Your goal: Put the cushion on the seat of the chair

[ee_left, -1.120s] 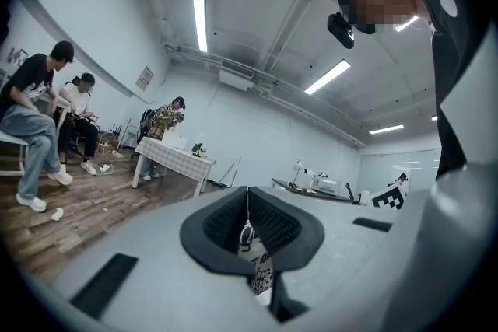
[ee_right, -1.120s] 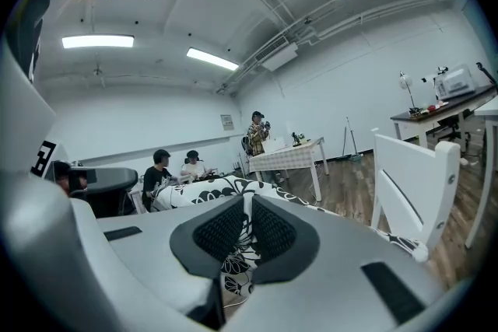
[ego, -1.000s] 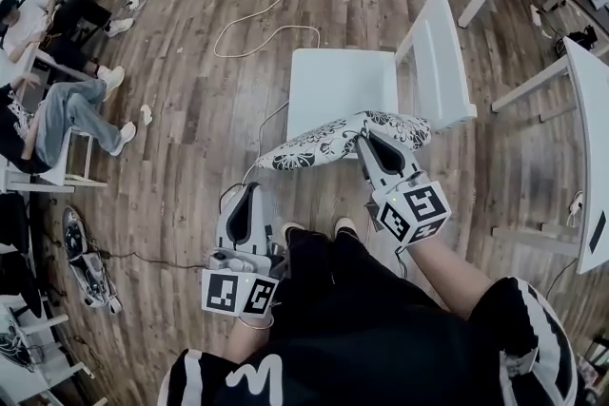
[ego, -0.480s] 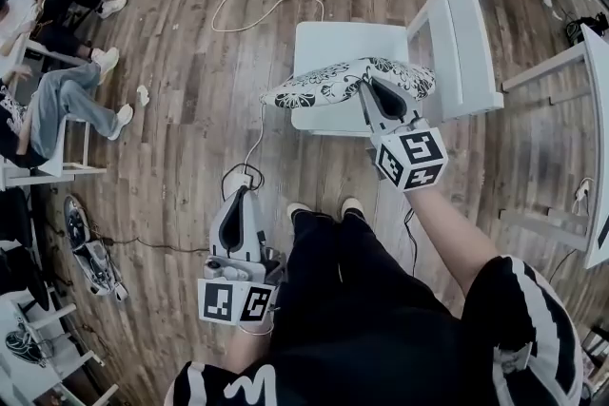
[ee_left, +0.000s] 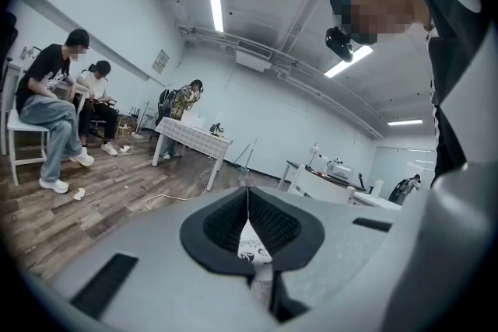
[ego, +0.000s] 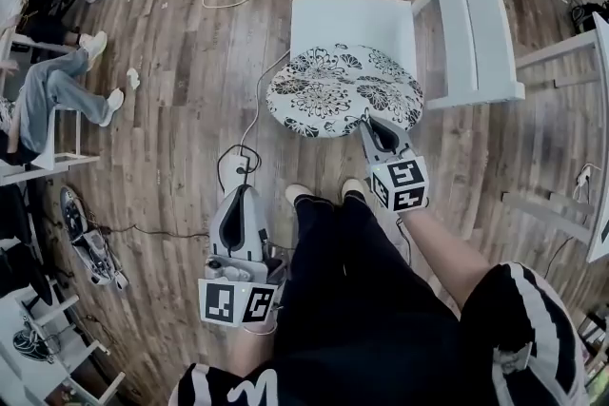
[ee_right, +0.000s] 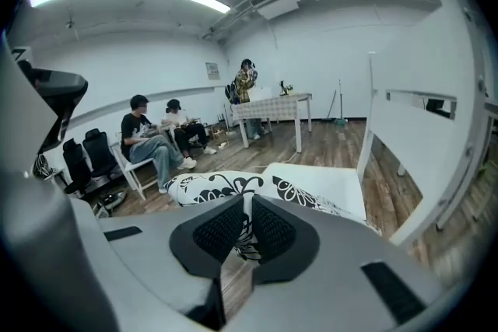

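Head view: the floral cushion (ego: pixel 341 90) lies on the chair (ego: pixel 354 19). It covers the front part of the white seat and overhangs the seat's front edge toward the person. The right gripper (ego: pixel 369 124) is at the chair's front, with its tips on the cushion's near rim. The left gripper (ego: pixel 244 195) is well clear of the chair, off its front-left corner, above the wooden floor (ego: pixel 181 109).

Left gripper view: the jaws are pressed together with nothing held. A sliver of the cushion's print shows beyond them.

Right gripper view: the jaws are pinched almost together on the cushion's thin edge. The cushion spreads from them onto the seat, and the chair's back rises at the right.
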{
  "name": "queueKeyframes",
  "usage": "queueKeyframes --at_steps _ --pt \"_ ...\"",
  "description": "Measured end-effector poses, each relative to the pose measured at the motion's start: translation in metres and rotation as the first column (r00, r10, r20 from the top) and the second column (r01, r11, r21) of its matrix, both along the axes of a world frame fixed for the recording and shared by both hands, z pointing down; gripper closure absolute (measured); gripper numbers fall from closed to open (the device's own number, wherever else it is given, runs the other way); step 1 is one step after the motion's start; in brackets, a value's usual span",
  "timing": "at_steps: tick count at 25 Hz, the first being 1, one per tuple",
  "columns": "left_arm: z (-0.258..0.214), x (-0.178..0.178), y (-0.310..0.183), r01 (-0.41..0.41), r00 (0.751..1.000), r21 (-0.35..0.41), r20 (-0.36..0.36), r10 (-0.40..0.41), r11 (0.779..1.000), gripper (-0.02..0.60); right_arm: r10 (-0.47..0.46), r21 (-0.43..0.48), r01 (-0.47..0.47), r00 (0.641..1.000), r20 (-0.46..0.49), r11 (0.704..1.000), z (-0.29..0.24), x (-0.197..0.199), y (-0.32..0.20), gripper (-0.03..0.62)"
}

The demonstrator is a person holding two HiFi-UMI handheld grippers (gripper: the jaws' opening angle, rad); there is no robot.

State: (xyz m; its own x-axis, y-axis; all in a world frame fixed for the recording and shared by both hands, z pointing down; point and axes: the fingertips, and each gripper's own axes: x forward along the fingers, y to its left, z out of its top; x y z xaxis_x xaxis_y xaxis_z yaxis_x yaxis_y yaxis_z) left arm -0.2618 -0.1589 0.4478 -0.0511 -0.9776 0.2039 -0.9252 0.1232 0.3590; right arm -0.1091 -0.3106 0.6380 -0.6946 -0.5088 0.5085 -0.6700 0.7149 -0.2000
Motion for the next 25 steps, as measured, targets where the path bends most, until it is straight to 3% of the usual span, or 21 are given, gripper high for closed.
queueKeyframes --at_steps 6,17,25 --pt "0.024 0.002 0.005 0.002 1.000 -0.044 -0.022 -0.003 0.999 0.574 0.018 -0.094 -0.026 0.996 -0.089 0.995 0.069 0.011 0.022 0.554" --pt "0.061 -0.005 0.024 0.031 0.998 -0.129 -0.041 -0.037 0.991 0.574 0.001 -0.077 -0.014 0.985 -0.173 0.997 0.135 -0.010 -0.016 0.554" --pt "0.068 -0.003 0.007 0.012 0.999 -0.112 -0.048 -0.018 0.994 0.574 0.033 -0.058 -0.046 0.979 -0.203 0.997 0.150 -0.005 -0.050 0.554"
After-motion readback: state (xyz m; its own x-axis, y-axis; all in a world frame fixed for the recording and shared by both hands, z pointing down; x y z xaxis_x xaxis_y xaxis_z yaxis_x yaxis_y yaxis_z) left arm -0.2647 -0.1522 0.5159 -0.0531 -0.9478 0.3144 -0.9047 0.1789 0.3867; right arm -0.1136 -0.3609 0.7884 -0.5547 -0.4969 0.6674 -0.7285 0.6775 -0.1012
